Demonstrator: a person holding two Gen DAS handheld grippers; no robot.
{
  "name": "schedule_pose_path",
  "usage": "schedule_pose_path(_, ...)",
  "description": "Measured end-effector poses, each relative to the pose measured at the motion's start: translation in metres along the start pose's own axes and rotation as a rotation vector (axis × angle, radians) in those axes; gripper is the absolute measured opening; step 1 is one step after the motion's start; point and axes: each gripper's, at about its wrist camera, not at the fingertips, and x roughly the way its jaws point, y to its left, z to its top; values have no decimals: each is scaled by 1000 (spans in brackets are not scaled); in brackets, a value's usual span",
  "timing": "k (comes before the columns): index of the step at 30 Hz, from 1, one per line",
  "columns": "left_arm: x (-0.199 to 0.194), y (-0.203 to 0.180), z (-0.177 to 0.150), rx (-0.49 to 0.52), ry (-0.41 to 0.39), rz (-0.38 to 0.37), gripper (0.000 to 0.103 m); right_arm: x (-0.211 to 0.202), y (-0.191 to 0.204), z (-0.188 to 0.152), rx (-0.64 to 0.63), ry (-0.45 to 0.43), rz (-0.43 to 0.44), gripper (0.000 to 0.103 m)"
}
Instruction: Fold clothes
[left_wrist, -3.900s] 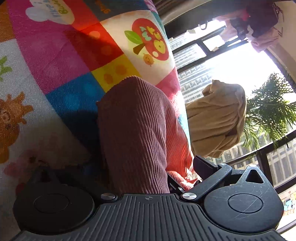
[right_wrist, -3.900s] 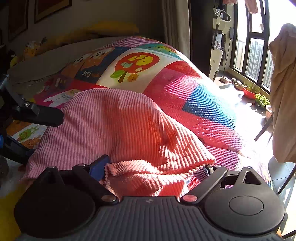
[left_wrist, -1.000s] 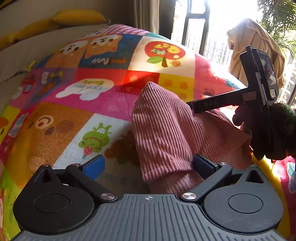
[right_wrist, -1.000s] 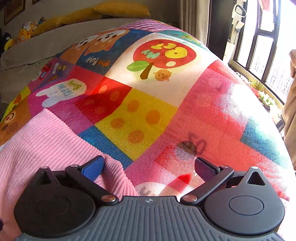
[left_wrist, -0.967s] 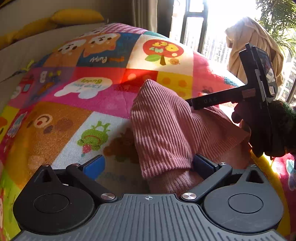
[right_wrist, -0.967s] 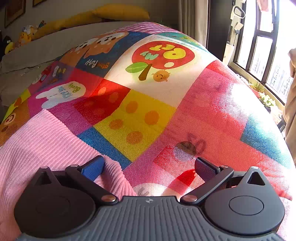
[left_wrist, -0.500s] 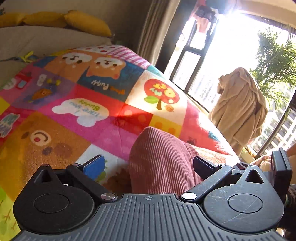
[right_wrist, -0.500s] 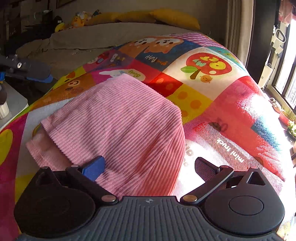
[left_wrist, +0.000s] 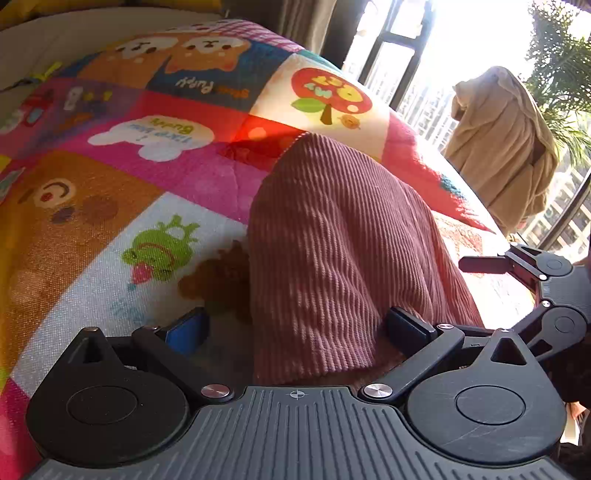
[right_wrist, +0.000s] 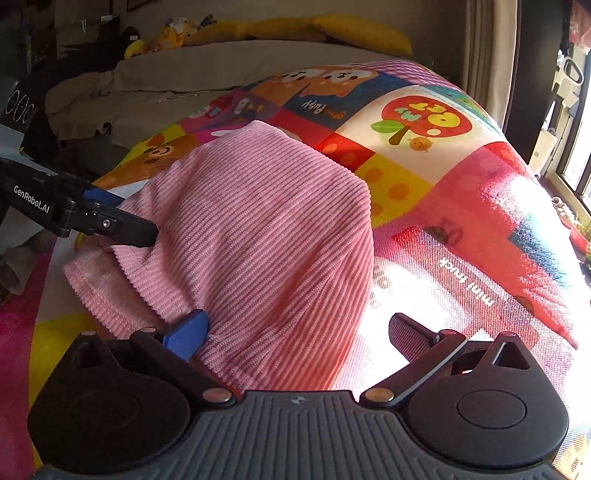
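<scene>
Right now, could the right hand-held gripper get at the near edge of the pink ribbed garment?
Probably yes: the right hand-held gripper is open, the pink ribbed garment lies flat between its fingers, and nothing covers that edge.

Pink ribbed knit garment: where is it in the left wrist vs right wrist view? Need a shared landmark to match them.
Left wrist: the pink ribbed knit garment fills centre frame, running down between the open fingers of the left gripper.
Right wrist: it lies centre-left, under the left finger of the right gripper.
Shared landmark: the red apple patch on the patchwork play mat.
</scene>
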Motion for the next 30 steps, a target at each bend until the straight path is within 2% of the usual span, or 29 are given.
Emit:
schedule_pose_path(1, -1, -7, -5, 21, 14, -28, 103, -1, -1, 0, -7, 0, 1, 103)
schedule_pose_path(5, -1, -52, -28, 237, 43, -6, 103, -6, 1, 1, -56, -6, -32, 103)
schedule_pose_path(8, -9, -48, -28, 229, 56, -62, 103, -8, 1, -2, -85, -13, -58, 103)
schedule_pose_path(10, -21, -33, -20, 164, 58, -78, 103, -8, -1, -3, -66, -14, -54, 103)
schedule_pose_path(16, -74, 10, 9, -9, 1, 4, 103, -9, 0, -16, -26, -83, -72, 103)
schedule_pose_path(20, -83, 22, 20, -112, -14, -17, 103, -9, -3, -17, -15, -92, -67, 103)
schedule_pose_path(23, -71, 24, 26, -173, -23, -27, 103, -8, -6, -17, 1, -88, -55, 103)
schedule_pose_path(27, -46, 22, 30, -178, -1, -38, 103, -8, -7, -18, 15, -87, -48, 103)
schedule_pose_path(30, -27, 21, 35, -196, -25, -68, 103, -7, -8, -17, 25, -84, -40, 103)
